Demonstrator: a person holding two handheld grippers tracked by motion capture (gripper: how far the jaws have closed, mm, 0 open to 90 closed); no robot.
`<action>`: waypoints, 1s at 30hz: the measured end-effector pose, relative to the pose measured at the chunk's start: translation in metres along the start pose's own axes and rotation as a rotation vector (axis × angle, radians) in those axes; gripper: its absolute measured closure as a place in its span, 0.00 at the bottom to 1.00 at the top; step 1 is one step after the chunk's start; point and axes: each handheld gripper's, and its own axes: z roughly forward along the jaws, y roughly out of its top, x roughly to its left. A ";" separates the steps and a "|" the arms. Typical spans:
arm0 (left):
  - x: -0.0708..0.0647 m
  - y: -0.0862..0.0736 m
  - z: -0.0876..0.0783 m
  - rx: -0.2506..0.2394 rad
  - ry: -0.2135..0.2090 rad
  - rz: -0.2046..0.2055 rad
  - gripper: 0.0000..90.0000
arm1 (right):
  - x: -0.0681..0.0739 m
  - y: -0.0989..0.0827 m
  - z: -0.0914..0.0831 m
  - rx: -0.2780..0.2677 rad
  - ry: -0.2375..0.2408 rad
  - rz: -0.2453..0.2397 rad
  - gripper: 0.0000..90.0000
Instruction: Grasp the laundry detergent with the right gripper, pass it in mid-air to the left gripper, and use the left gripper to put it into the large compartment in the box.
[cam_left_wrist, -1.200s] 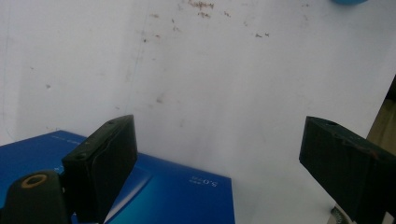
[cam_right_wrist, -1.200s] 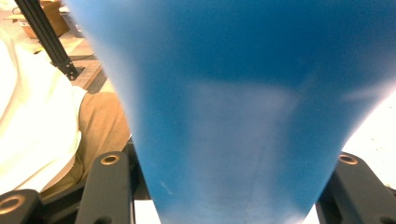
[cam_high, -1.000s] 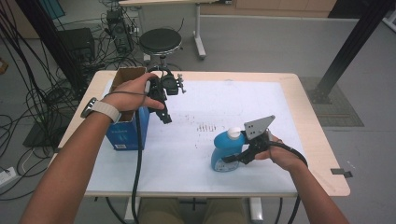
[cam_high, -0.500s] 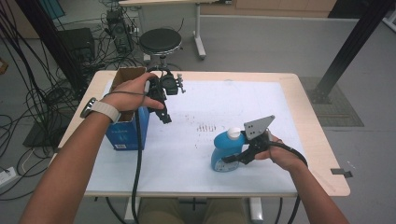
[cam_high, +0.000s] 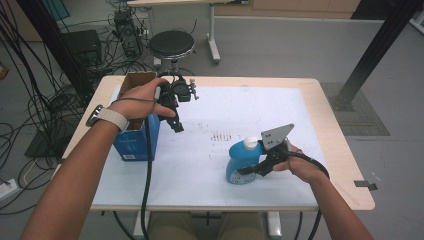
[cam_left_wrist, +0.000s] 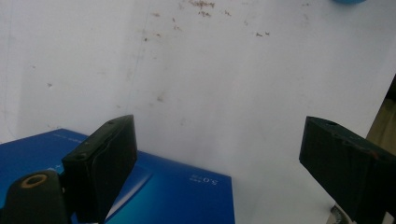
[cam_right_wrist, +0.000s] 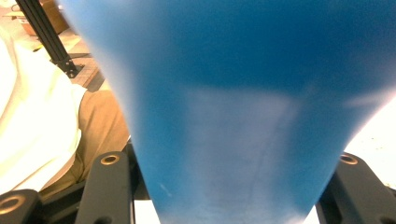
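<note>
Blue bottle (cam_right_wrist: 233, 116) between right jaws

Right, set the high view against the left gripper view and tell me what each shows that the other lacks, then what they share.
High view alone: the right gripper shut on the blue bottle's body, the bottle's white cap, the person's forearms, a black stool and cables on the floor.
Left gripper view alone: a close look along the left gripper's black jaws, standing wide apart with nothing between them, above the white surface.
Both: the blue box, the white table cover with brown specks, and an edge of the bottle.
</note>
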 end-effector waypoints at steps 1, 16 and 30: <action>0.000 0.000 0.000 0.000 0.001 0.000 0.13 | 0.000 0.000 0.000 0.000 0.001 -0.002 0.48; 0.000 0.000 0.000 0.002 0.001 -0.001 0.13 | 0.000 -0.001 0.000 -0.003 0.001 0.002 0.48; 0.000 -0.001 0.000 -0.006 0.002 -0.005 0.13 | 0.000 0.000 0.000 -0.001 0.000 0.004 0.48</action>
